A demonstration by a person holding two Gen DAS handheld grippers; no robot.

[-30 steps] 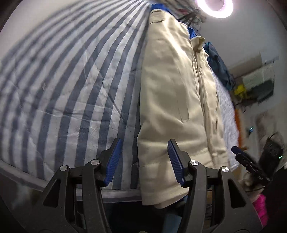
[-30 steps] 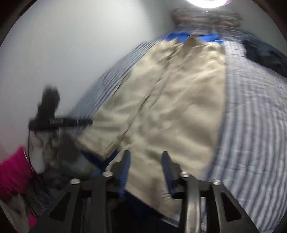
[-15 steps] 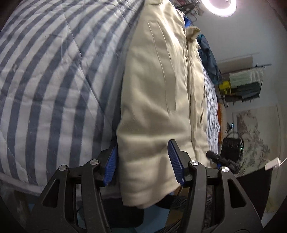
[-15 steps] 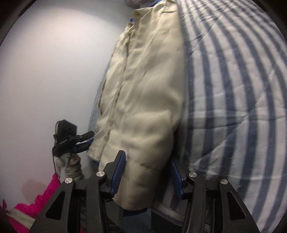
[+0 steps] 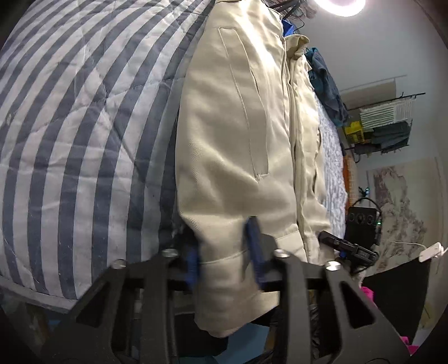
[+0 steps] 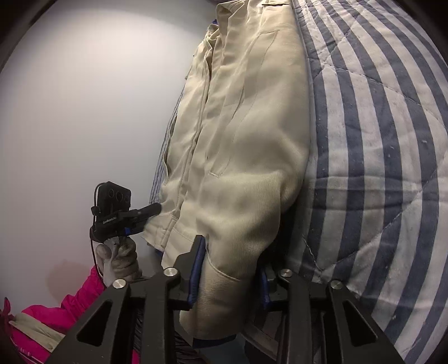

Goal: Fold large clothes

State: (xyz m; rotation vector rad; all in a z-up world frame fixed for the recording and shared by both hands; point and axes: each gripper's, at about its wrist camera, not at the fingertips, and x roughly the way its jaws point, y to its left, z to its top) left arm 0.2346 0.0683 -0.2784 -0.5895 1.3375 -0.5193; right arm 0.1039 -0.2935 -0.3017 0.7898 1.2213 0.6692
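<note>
Jacket: big cream jacket [image 5: 238,134] laid out lengthwise on the bed, hem end hanging a bit over the mattress edge toward me. Front placket runs down the middle, with a welt pocket on each side.

Left tool: my left gripper [image 5: 224,257] has its blue pads on either side of the hem corner on that side, cloth bunched between them. The pads look blurred, so I honestly can't tell if it's fully clamped or just straddling the fabric.

Right tool: my right gripper [image 6: 228,270] is around the other hem corner. Left pad is pressed against the ribbed hem, the right pad is mostly hidden behind the cloth. Same deal, can't say for sure that it's pinched tight.

Bed: blue and white striped quilt [image 5: 70,140] under everything, jacket sits flat on it.

Other stuff on the bed: a dark blue garment [image 5: 326,84] lying beyond the jacket, near the far side.

Seen from the right camera: my gloved left hand [image 6: 119,259] holding the other tool, pink sleeve [image 6: 70,310] below it.

Overhead: ring light [image 5: 343,4] at the top edge.
</note>
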